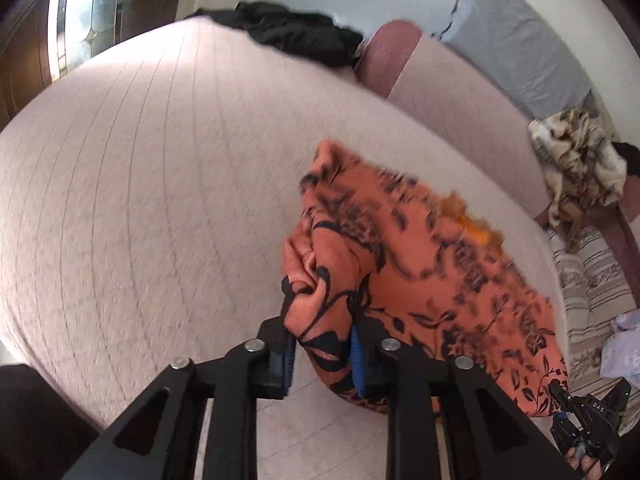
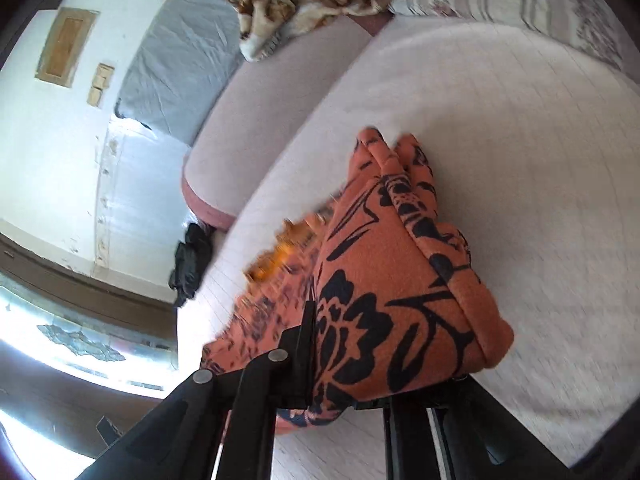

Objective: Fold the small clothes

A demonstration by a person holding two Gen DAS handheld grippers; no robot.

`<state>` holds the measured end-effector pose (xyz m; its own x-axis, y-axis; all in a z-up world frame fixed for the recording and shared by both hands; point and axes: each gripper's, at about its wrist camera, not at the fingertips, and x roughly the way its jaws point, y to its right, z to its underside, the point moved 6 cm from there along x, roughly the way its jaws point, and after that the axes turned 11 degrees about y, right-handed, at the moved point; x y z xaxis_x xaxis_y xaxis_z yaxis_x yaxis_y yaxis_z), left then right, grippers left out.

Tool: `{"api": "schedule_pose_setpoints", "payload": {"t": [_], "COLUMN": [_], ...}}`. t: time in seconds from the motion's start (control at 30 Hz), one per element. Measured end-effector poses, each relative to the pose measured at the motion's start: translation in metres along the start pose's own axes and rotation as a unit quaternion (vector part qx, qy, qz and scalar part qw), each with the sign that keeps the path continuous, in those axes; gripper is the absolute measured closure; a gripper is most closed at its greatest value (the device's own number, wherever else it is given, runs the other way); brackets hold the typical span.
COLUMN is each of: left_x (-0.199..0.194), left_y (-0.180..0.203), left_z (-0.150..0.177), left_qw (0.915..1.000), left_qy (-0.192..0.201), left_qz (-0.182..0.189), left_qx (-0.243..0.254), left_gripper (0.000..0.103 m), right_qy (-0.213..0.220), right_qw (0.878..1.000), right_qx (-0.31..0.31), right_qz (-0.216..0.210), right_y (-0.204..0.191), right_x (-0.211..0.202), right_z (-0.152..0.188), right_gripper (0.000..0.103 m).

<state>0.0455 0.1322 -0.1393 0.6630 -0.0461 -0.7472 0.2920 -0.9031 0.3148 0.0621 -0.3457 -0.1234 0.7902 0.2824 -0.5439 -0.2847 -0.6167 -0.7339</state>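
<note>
An orange garment with a black flower print (image 1: pixel 420 264) hangs in the air above a pale pink bed cover (image 1: pixel 140 180). My left gripper (image 1: pixel 322 354) is shut on one bunched edge of it. My right gripper (image 2: pixel 348 376) is shut on another edge of the same orange garment (image 2: pixel 384 292), which drapes over its right finger and hides it. The right gripper also shows at the bottom right of the left wrist view (image 1: pixel 580 412). The cloth stretches between the two grippers and is blurred with motion.
A black garment (image 1: pixel 296 32) lies at the far end of the bed. A brown and cream crumpled blanket (image 1: pixel 580 168) lies at the right by a grey pillow (image 1: pixel 516 48). A striped cover (image 1: pixel 592 292) lies beyond the bed's right edge. A window (image 2: pixel 60 344) is at the left.
</note>
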Motion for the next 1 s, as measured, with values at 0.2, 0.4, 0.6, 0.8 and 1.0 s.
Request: {"api": "schedule_pose_setpoints", "payload": {"t": [0.2,0.4,0.6,0.8,1.0], "left_x": [-0.023,-0.012,0.018,0.062,0.091], "left_y": [-0.017,-0.038,-0.026,0.009,0.027], "left_z": [-0.022,-0.061,-0.080,-0.108,-0.115], "left_qw": [0.9990,0.9986,0.9984,0.9962,0.9946], "left_qy": [0.045,0.047,0.020,0.001,-0.011], "left_qz": [0.003,0.017,0.053,0.070,0.070], "left_qx": [0.001,-0.016,0.000,0.050,0.076], "left_gripper": [0.036,0.031,0.031,0.031,0.031], "right_qy": [-0.036,0.046,0.023,-0.003,-0.008], "right_qw": [0.998,0.995,0.986,0.979,0.968], "right_qx": [0.026,-0.069,-0.156,-0.200,-0.239], "right_qz": [0.044,0.060,0.048,0.041,0.082], "right_y": [0.067,0.039,-0.001,-0.015,-0.002], "right_x": [-0.027,-0.060,-0.007,0.032,0.058], "right_z": [0.031,-0.034,-0.073,-0.075,-0.096], "right_gripper": [0.042,0.039,0.039,0.039,0.040]}}
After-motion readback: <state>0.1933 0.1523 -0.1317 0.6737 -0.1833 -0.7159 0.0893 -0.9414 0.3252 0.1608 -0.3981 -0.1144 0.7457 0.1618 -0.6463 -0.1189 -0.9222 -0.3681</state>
